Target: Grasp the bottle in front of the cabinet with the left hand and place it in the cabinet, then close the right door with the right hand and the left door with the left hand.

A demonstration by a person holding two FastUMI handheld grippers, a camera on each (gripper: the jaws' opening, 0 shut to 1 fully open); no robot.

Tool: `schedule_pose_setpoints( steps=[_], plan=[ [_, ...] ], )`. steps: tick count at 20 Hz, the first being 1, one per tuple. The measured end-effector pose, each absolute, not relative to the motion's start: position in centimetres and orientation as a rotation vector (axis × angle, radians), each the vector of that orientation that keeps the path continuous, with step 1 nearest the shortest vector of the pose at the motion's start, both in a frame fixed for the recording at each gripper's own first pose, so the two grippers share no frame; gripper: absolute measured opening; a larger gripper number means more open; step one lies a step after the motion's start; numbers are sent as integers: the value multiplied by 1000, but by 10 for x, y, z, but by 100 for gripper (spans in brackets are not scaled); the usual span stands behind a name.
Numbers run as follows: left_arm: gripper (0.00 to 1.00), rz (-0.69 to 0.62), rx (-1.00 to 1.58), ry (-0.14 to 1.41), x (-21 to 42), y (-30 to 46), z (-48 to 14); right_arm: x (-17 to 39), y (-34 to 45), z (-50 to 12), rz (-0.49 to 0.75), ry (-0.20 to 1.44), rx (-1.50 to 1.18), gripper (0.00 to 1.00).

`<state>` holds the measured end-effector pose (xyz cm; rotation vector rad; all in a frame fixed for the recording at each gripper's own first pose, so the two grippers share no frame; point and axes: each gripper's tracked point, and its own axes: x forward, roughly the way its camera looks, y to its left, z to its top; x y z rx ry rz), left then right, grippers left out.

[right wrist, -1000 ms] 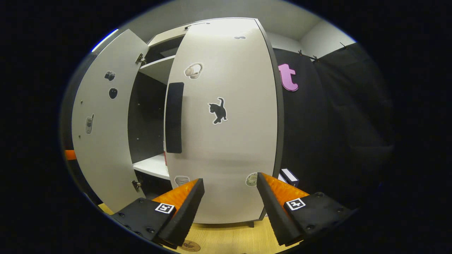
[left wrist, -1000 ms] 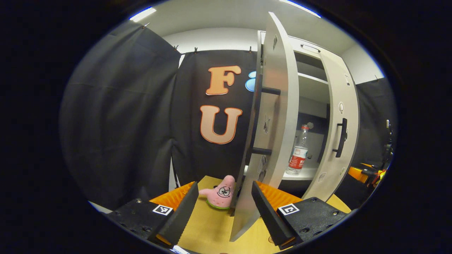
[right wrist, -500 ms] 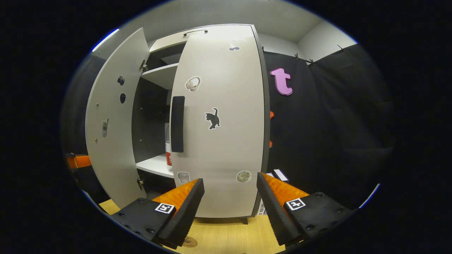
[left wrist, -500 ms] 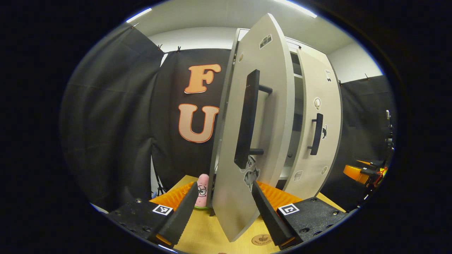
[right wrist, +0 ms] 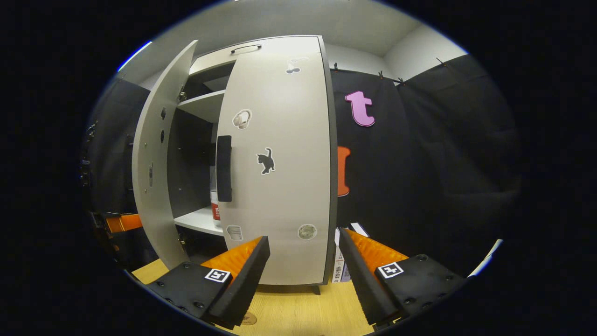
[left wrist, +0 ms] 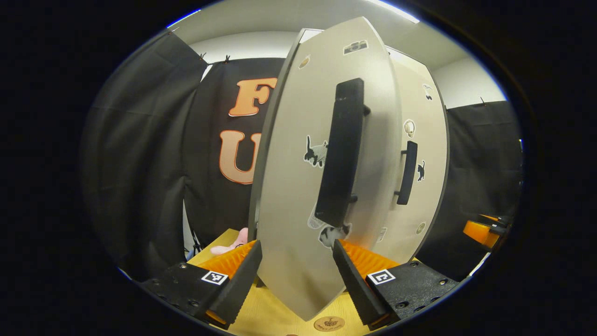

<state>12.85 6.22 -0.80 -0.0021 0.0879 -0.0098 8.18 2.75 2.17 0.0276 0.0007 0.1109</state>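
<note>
**Left door part-way shut, bottle on the shelf**

We see the left gripper spread wide, its fingers either side of the left door's lower edge; whether a pad touches the panel we cannot tell. The door's black handle runs upright, close ahead. The right gripper is likewise spread and holds nothing, sitting in front of the right door, which lies closed against the cabinet. In the right gripper view the left door stands ajar, and through the gap the bottle stands upright on the white shelf, long axis vertical, mostly hidden behind the right door's handle. A pink plush toy lies on the wooden table beside the cabinet.
</note>
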Motion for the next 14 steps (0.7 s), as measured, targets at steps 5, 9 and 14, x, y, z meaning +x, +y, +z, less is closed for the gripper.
schedule_pose_setpoints(
  steps=[5,9,14],
  plan=[
    [94,-49,-7,116,164,39,-28,87,10,22,84,-4,28,98],
    [94,-50,1,161,182,31,-46,90,-1,22,66,-9,10,99],
    [94,-45,26,151,190,31,-44,96,-7,20,64,-7,20,98]
  ],
)
